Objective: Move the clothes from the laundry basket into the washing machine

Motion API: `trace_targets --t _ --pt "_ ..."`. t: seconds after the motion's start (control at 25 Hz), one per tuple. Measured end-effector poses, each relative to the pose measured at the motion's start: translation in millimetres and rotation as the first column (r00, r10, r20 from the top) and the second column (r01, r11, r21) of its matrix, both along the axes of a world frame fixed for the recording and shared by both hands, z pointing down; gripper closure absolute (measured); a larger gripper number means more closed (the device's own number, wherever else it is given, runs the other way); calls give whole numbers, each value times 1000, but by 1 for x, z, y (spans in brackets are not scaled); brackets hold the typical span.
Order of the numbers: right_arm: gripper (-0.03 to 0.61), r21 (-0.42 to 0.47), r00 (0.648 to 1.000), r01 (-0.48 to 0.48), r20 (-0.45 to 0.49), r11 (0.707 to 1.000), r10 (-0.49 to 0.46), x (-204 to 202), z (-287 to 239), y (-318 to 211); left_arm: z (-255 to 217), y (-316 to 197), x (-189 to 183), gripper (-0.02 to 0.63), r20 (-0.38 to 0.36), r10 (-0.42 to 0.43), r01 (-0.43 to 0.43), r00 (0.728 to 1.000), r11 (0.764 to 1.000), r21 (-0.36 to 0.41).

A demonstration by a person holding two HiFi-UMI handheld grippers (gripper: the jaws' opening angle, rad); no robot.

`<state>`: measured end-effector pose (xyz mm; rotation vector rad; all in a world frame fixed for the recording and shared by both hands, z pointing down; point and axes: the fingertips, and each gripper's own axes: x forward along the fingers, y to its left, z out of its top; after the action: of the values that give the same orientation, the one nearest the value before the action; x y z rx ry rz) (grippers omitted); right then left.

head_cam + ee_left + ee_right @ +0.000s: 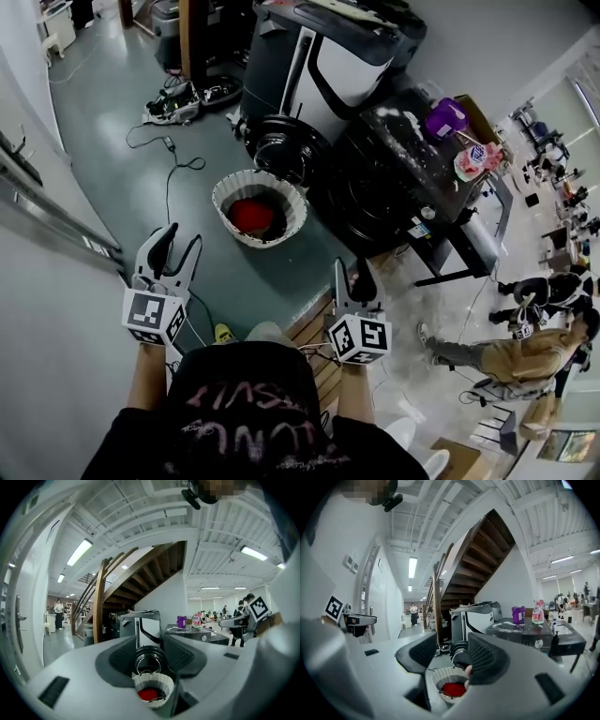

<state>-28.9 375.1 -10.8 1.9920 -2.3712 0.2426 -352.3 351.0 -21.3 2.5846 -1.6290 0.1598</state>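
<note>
Evidently nothing's loaded: red garment (pixel 253 216) sits in the laundry basket (pixel 225 188); my left claw (pixel 184 236) and right claw (pixel 352 272) gape empty.

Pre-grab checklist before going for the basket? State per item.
1. Left gripper jaws apart, no clothing held: ok.
2. Right gripper jaws apart, no clothing held: ok.
3. Red garment in laundry basket, uncovered: ok.
4. Washing machine door swung open: ok.
5. Space inside the machine: cannot tell.
6. Grippers at the basket: not ok, both short of it.
</note>
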Motion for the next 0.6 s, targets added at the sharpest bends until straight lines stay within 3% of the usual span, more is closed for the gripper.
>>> trace_targets --t 0.32,0.6 --pt "368 0 1000 18 4 1000 -18 -18 8 -28 15 -9 -25 428 25 -20 21 999 1000 -21" --pt "368 -11 999 32 17 999 -32 -8 27 -85 28 -49 -20 428 56 -31 33 998 999 -25"
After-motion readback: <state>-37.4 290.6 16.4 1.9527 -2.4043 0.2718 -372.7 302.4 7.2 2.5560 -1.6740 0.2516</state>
